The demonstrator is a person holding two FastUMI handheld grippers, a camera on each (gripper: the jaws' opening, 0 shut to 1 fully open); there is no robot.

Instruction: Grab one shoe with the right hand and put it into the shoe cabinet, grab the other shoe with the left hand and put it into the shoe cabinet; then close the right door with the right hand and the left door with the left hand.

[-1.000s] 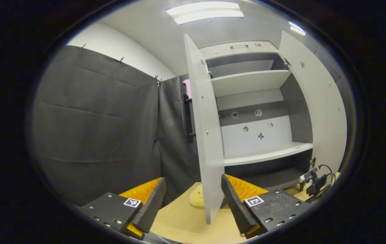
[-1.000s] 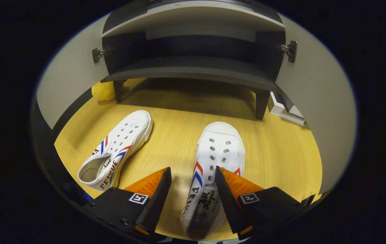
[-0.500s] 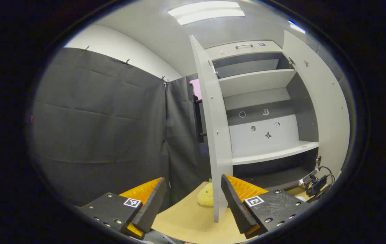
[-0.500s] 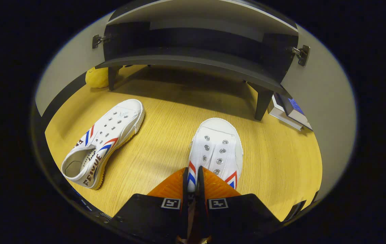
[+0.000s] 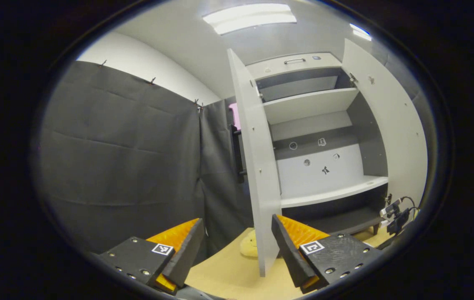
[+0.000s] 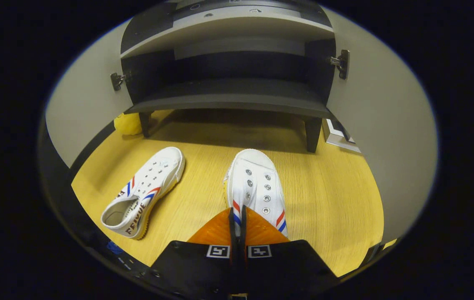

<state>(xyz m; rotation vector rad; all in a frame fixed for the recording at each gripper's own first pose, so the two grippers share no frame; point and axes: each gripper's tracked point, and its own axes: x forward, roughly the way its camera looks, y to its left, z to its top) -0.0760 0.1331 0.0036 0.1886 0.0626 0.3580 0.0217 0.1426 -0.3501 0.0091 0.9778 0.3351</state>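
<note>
Clamping the side wall of one shoe at frame centre, the right gripper has its fingers together on it. The other shoe lies at lower left on the floor. The shoe cabinet above is empty, both doors open. The left gripper hangs apart, holding nothing. Almost everything is left.

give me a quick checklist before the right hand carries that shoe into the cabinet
1. Right tongs shut on the held shoe by its side wall: ok.
2. Shoe clear of the floor: cannot tell.
3. Right door and left door swung open: ok.
4. Bottom shelf free of things where visible: ok.
5. Other shoe lies off to the side, out of the path: ok.
6. Left tongs open, holding nothing, near the left door's edge: ok.
</note>
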